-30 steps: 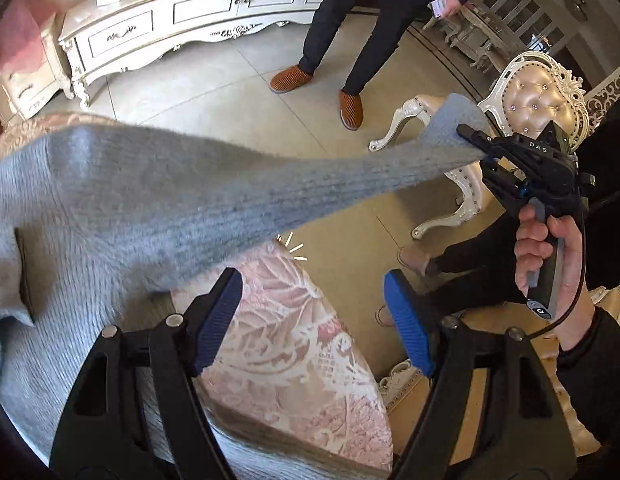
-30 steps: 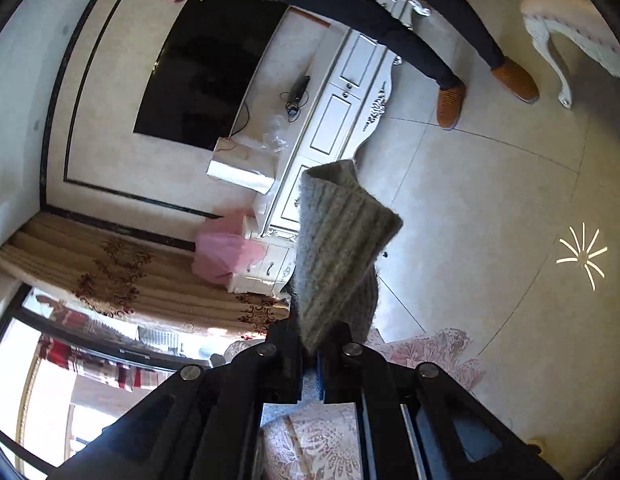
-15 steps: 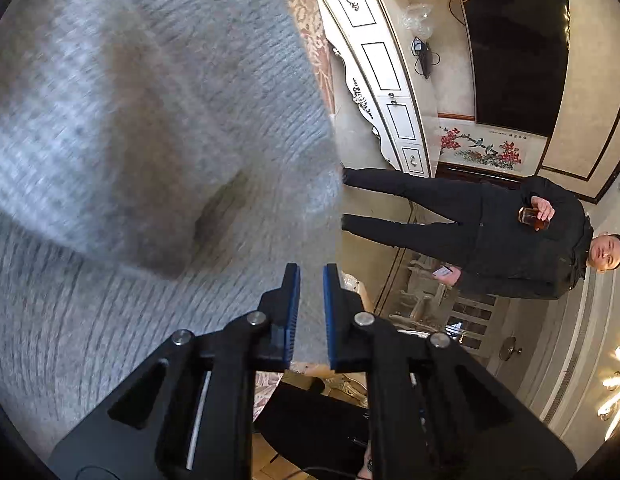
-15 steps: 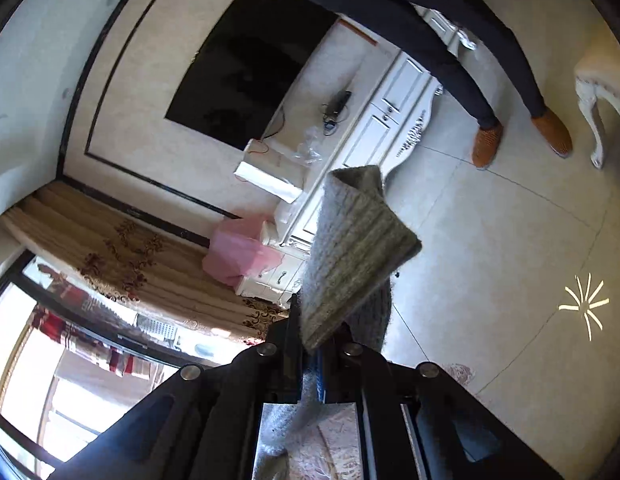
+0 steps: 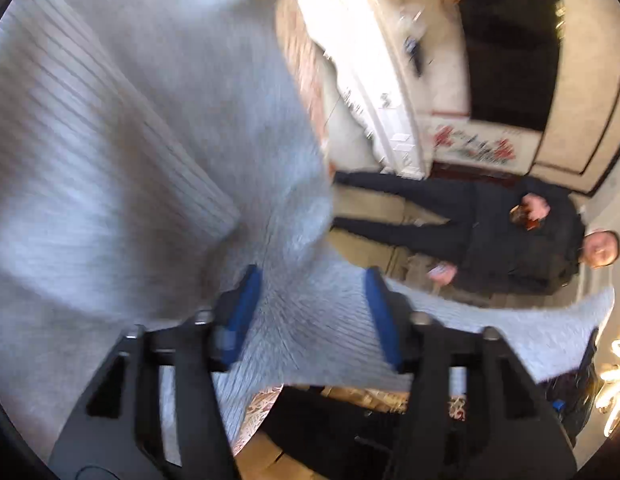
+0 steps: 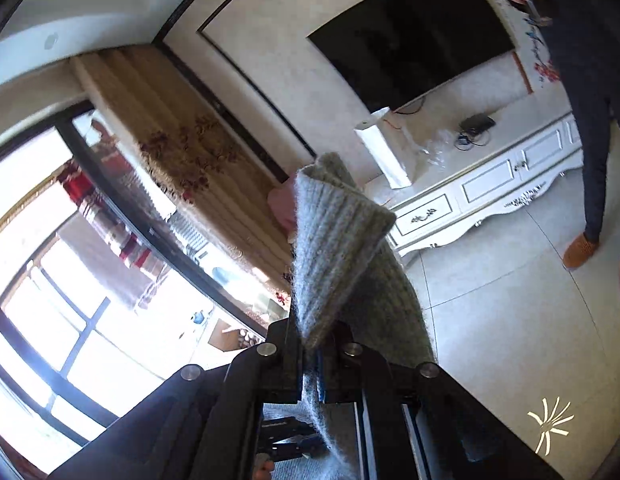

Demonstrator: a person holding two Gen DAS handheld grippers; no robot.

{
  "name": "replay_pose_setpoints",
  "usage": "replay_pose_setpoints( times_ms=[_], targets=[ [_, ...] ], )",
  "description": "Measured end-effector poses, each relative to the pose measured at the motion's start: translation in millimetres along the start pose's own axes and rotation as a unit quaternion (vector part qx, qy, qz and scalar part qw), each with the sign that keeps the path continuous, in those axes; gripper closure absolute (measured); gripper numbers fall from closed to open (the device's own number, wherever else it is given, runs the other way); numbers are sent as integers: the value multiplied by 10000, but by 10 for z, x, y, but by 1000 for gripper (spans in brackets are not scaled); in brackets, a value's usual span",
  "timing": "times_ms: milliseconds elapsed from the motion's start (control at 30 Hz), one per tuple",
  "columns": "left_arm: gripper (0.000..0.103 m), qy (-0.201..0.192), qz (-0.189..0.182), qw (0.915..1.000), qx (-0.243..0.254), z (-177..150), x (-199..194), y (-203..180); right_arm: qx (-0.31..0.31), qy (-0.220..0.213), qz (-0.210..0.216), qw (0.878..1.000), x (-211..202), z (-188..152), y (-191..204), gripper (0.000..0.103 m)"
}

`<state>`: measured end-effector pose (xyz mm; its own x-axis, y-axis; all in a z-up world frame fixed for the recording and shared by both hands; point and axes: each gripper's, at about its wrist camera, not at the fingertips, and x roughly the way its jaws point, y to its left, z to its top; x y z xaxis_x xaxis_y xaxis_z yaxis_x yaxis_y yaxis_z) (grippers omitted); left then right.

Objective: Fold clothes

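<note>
Grey knit fills most of the left wrist view: the sweater (image 5: 142, 152) spreads from the upper left down to the bottom centre, blurred by motion. At the bottom centre, the left gripper (image 5: 310, 312) has its 2 blue-padded fingers (image 5: 242, 312) standing apart and opening, with a ribbed stretch of the sweater running between them; the pads do not press it. From there a narrower strip of knit runs to the right edge of the frame. Below the gripper, at the bottom centre, a patch of pink patterned cloth (image 5: 258, 412) shows. Farther off, on the right, a person in dark clothes (image 5: 489, 232) stands on the floor, and beyond, in the upper right, are a white cabinet (image 5: 369, 80) and a dark TV (image 5: 509, 48).

In the right wrist view, the right gripper (image 6: 310, 344) sits at the bottom centre with its fingers closed tight on the sweater's ribbed cuff (image 6: 333, 240), which sticks up past the tips into the middle of the frame while more knit hangs down between the arms of the gripper. Behind it, at the centre right, stands the white cabinet (image 6: 489, 188) with a white paper bag (image 6: 383, 148) on top. A tiled floor (image 6: 509, 320) fills the lower right, where dark trouser legs and an orange shoe (image 6: 579, 250) show at the right edge. The TV (image 6: 409, 36) hangs at the upper right, a patterned curtain (image 6: 182, 148) at the centre left and a bright window (image 6: 70, 280) at the left.
</note>
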<state>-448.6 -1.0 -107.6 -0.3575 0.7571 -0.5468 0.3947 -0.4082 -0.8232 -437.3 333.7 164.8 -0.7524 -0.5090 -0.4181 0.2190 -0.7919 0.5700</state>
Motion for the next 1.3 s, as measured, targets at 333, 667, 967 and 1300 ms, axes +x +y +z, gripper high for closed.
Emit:
replay_pose_setpoints(
  times_ms=[333,667,967,1300],
  targets=[
    [31,-1265,233,9917,60,393,-2482,932,-2172,1671,273,9613,2265,-1392,2548,99],
    [31,-1022,867,9906,284,544,-3326,1915,-2395,2948,-769,9219,3353,-3464,2523,97],
    [20,-233,619,9973,318,790,-2703,1772,-1367,3192,-870,9337,3198,-3535,2329,35],
    [40,633,703,9955,-28,1030,-2503,1671,631,2685,-489,9600,2297,-3296,1999,20]
  ],
)
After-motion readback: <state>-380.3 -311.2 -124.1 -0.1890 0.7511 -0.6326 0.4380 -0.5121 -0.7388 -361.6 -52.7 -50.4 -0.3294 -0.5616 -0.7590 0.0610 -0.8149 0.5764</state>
